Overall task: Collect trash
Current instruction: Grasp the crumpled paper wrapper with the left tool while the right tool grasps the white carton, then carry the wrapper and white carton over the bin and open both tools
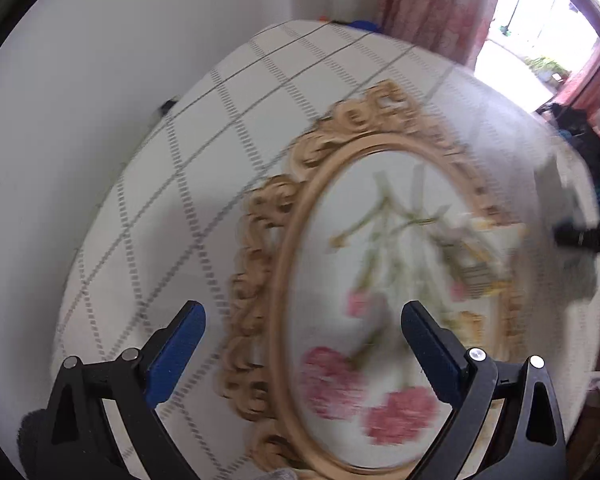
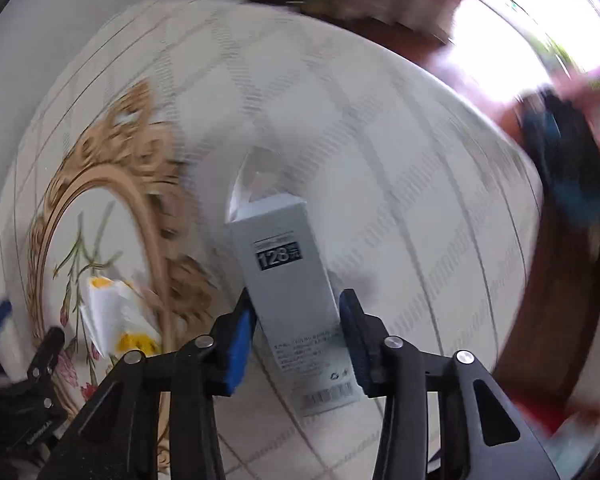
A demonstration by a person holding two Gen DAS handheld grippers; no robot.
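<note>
My right gripper (image 2: pixel 296 304) is shut on a grey cardboard box (image 2: pixel 288 276) marked "128", held above the tablecloth with its top flap open. A crumpled white and yellow wrapper (image 2: pixel 112 316) lies on the oval tray (image 2: pixel 56 216) to the left; in the left wrist view it shows blurred (image 1: pixel 472 260). My left gripper (image 1: pixel 302 320) is open and empty, hovering over the near part of the oval floral tray (image 1: pixel 340 208). The left gripper also shows at the lower left edge of the right wrist view (image 2: pixel 40 360).
A round table with a white checked cloth (image 1: pixel 204 128) carries the gold-framed tray. A white wall (image 1: pixel 80 60) is at the left, pink curtains (image 1: pixel 432 0) and a bright window behind. Dark clutter (image 1: pixel 588 148) sits past the right edge.
</note>
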